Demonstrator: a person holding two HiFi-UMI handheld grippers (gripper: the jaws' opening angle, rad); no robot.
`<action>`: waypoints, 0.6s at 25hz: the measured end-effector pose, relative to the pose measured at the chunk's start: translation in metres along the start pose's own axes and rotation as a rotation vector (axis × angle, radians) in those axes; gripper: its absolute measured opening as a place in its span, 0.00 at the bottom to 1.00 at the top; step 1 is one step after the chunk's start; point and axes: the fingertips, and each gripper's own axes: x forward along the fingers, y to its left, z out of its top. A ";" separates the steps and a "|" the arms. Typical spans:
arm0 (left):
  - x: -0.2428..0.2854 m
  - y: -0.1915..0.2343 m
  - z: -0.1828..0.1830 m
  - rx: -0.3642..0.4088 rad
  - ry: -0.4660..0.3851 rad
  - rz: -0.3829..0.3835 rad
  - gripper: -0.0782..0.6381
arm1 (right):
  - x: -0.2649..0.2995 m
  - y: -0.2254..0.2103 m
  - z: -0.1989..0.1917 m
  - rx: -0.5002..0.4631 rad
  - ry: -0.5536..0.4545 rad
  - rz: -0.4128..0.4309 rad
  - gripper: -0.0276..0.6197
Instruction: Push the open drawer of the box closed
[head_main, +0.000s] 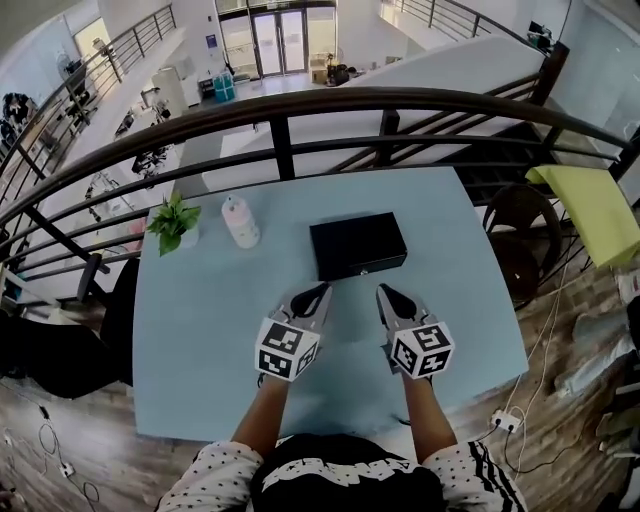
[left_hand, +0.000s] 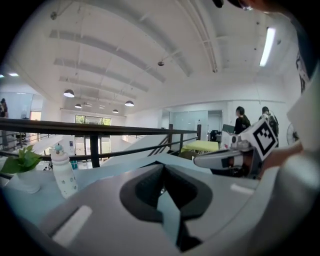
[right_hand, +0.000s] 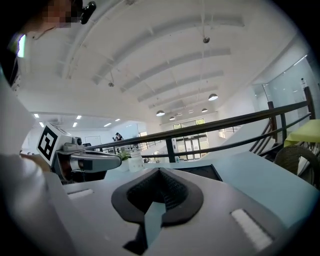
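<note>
The person stands at the blue table (head_main: 200, 340) with both forearms (head_main: 262, 418) stretched forward side by side. The left gripper (head_main: 320, 292) and right gripper (head_main: 386, 293) are held above the tabletop, aimed nearly level, their tips leaning slightly toward each other. Each gripper's jaws are pressed together with nothing between them. The black box (head_main: 357, 245) sits on the table just beyond the two tips, apart from them, and its near face looks flush.
</note>
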 end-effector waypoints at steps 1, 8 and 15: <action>-0.004 -0.004 0.002 0.007 -0.004 0.002 0.11 | -0.006 0.003 0.003 0.001 -0.012 0.008 0.05; -0.021 -0.036 0.020 0.029 -0.037 -0.005 0.11 | -0.051 0.017 0.022 -0.011 -0.097 0.028 0.05; -0.030 -0.088 0.038 0.106 -0.082 -0.064 0.11 | -0.093 0.021 0.034 -0.011 -0.164 0.009 0.05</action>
